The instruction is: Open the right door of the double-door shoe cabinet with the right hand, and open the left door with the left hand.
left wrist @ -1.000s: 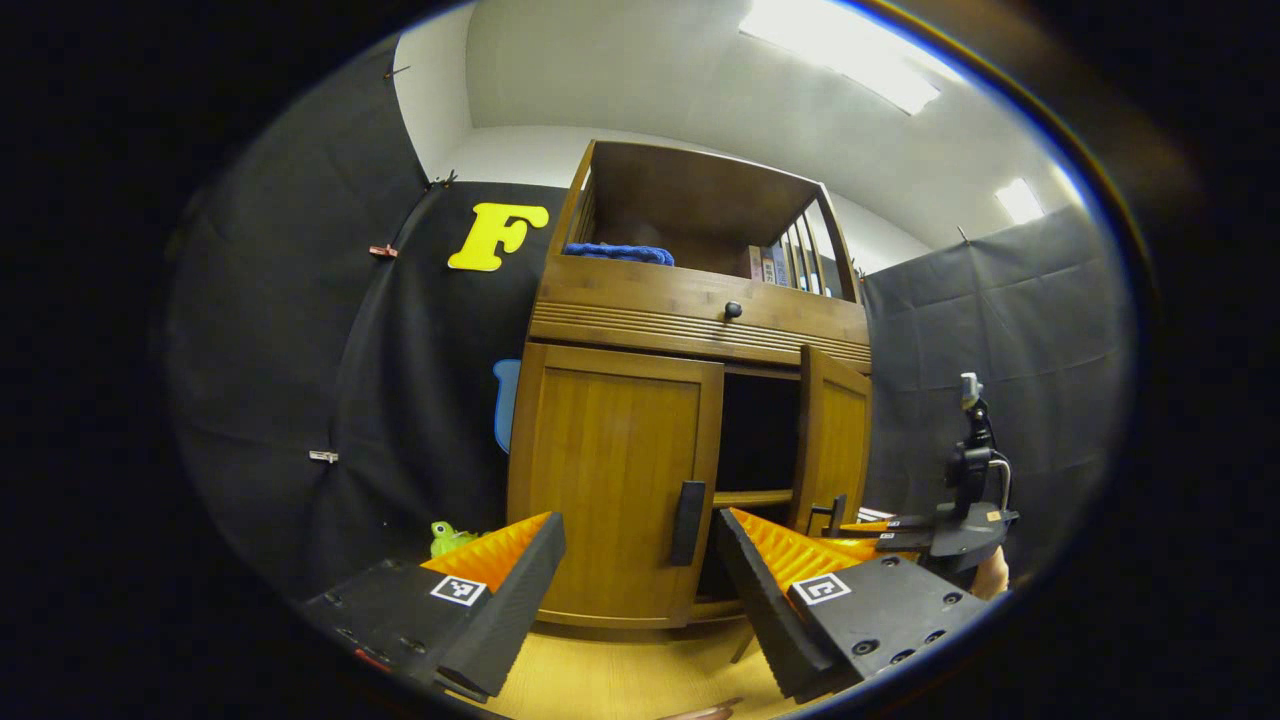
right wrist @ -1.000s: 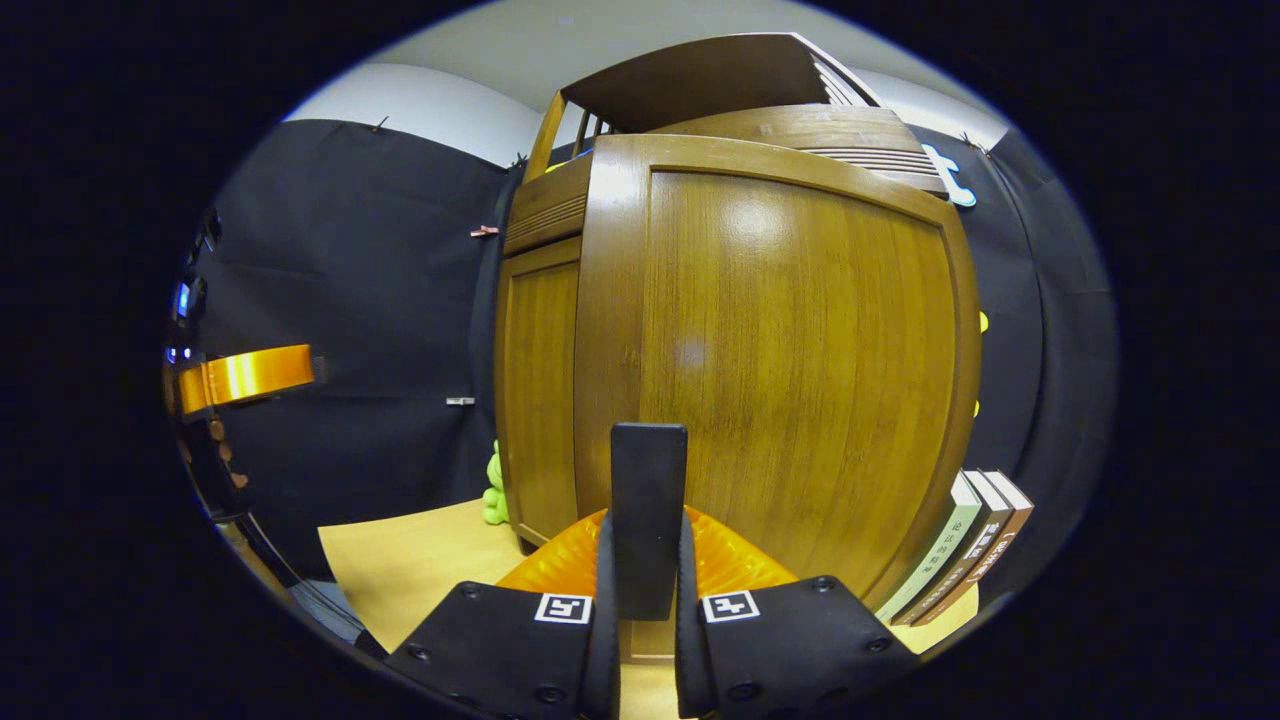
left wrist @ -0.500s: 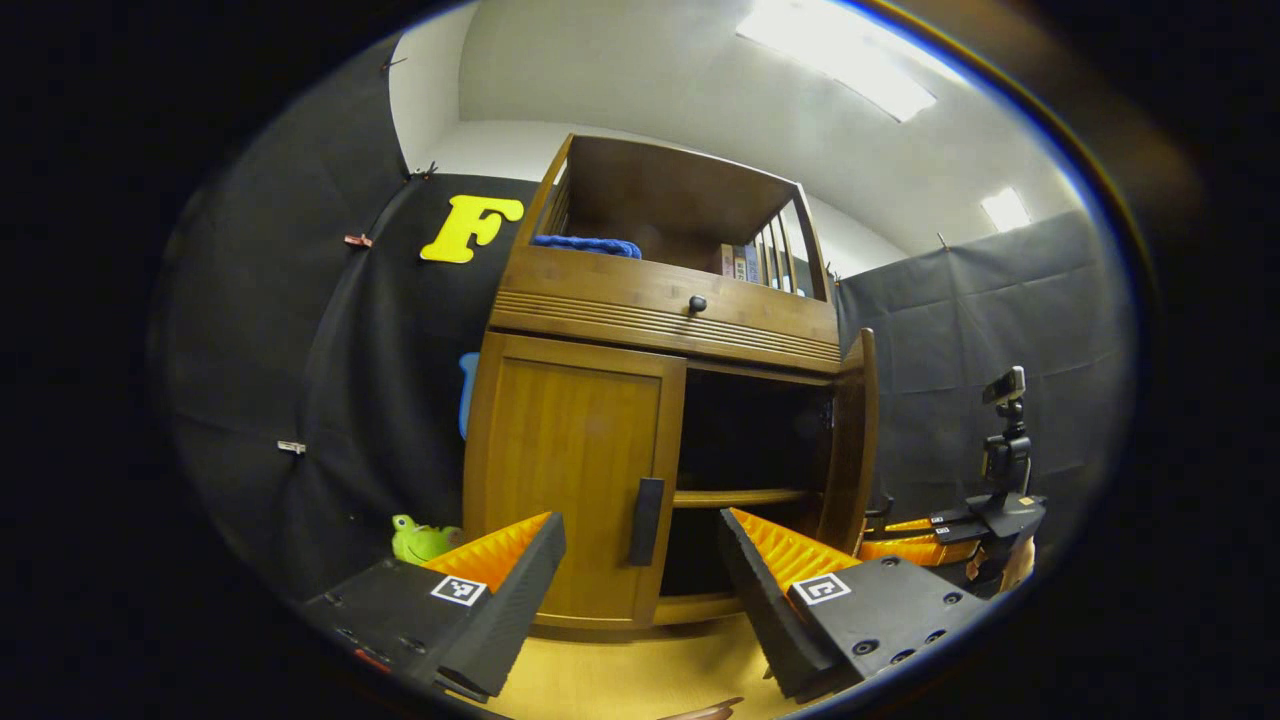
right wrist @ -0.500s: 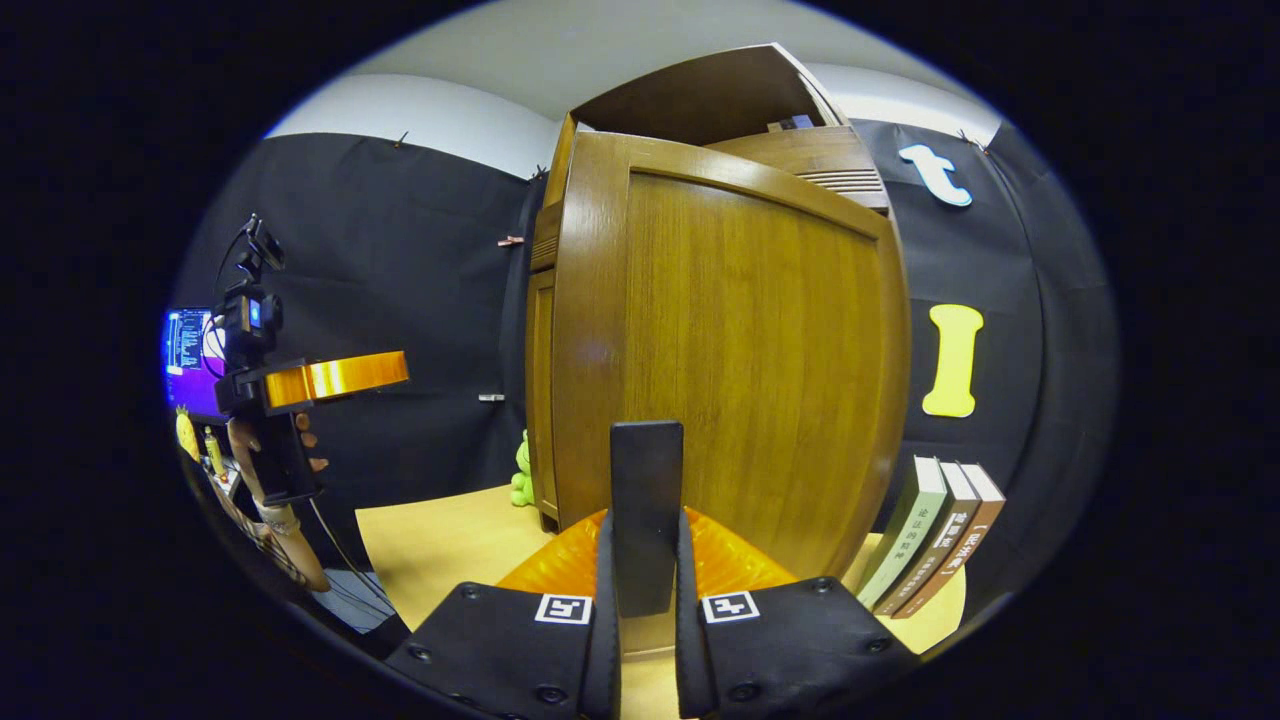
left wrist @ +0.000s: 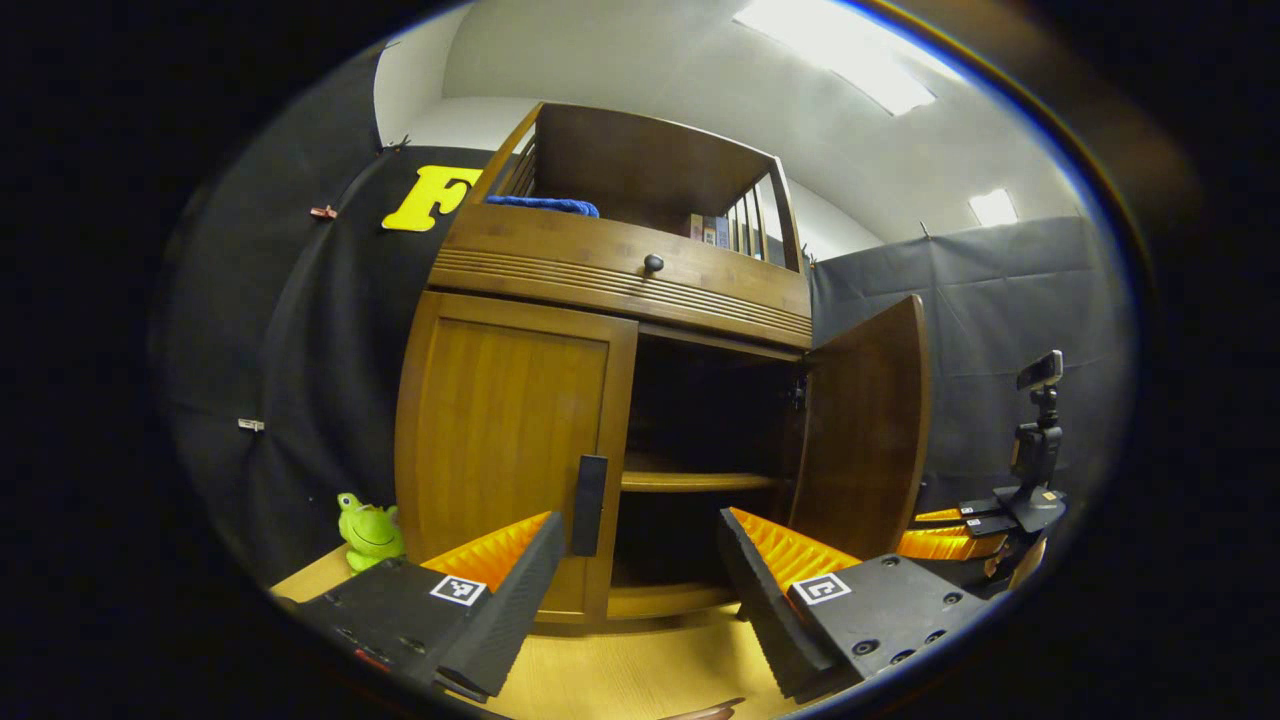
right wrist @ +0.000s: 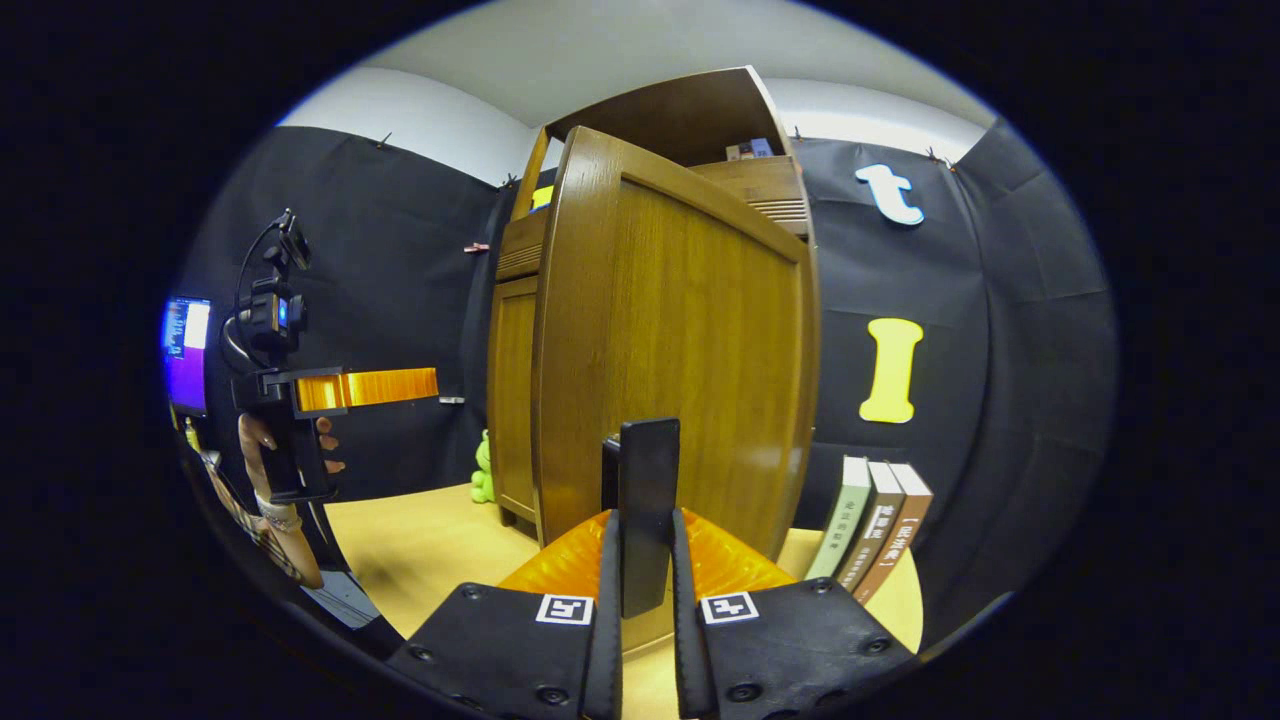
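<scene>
in the left gripper view the cabinet [left wrist: 620,300] stands on a pale wooden floor [left wrist: 640,670] with its right door [left wrist: 865,425] swung wide, showing a dark inside with one shelf [left wrist: 695,481]. the left door [left wrist: 500,440] is flush with the frame, its dark handle [left wrist: 589,505] untouched. the left gripper [left wrist: 640,575] hangs in front of that handle with its fingers spread wide apart, holding nothing. a green frog toy [left wrist: 368,522] sits by the cabinet's left foot (a blue cloth [left wrist: 545,204] lies on top). in the right gripper view the right gripper [right wrist: 640,590] is clamped on the right door's handle [right wrist: 648,500], both fingers pressing it. three books [right wrist: 880,530] lean beside the door, and a hand [right wrist: 285,450] holds the other gripper at left.
</scene>
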Demonstrator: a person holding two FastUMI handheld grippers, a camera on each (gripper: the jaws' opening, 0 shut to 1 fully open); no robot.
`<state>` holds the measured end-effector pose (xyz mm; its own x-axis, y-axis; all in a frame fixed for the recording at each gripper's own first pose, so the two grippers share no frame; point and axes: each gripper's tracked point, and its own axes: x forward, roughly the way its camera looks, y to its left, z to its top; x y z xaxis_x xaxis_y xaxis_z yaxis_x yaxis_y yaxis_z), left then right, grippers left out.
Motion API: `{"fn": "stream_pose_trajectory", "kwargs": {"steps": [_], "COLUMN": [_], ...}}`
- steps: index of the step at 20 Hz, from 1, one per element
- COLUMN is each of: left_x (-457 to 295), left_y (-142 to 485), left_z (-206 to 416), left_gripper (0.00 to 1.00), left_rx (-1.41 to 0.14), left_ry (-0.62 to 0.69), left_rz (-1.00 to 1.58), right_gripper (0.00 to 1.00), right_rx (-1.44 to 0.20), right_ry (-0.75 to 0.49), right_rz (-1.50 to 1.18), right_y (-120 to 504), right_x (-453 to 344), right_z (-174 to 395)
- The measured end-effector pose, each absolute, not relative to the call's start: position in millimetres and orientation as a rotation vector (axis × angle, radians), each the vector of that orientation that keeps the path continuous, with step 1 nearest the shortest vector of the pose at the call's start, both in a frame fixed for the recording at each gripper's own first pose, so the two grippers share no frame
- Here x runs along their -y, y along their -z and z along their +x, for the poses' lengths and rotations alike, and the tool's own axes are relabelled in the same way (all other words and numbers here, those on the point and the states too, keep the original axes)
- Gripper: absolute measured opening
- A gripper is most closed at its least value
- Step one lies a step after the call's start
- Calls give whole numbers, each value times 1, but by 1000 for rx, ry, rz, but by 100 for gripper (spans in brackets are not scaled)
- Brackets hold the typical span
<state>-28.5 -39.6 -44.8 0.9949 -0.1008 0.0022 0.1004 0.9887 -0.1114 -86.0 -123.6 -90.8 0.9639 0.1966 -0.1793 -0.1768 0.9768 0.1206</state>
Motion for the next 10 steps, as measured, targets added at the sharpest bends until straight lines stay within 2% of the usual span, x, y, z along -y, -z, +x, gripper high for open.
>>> {"fn": "stream_pose_trajectory", "kwargs": {"steps": [5, 6, 7, 9, 10], "left_x": [49, 48, 45, 41, 39], "left_y": [49, 51, 51, 53, 56], "left_z": [-11, -6, -2, 10, 18], "left_gripper": [95, 95, 95, 95, 94], "left_rx": [-4, -2, 4, 26, 37], "left_ry": [86, 74, 57, 28, 14], "left_rz": [-120, -115, -106, -82, -68], "right_gripper": [24, 19, 24, 24, 19], "right_rx": [-161, -157, -155, -148, -145], "right_ry": [-85, -65, -39, 17, 40], "right_rz": [102, 99, 92, 69, 59], "right_y": [83, 83, 84, 84, 84], "right_x": [162, 169, 178, 194, 201], "right_z": [-107, -109, -112, -115, -117]}}
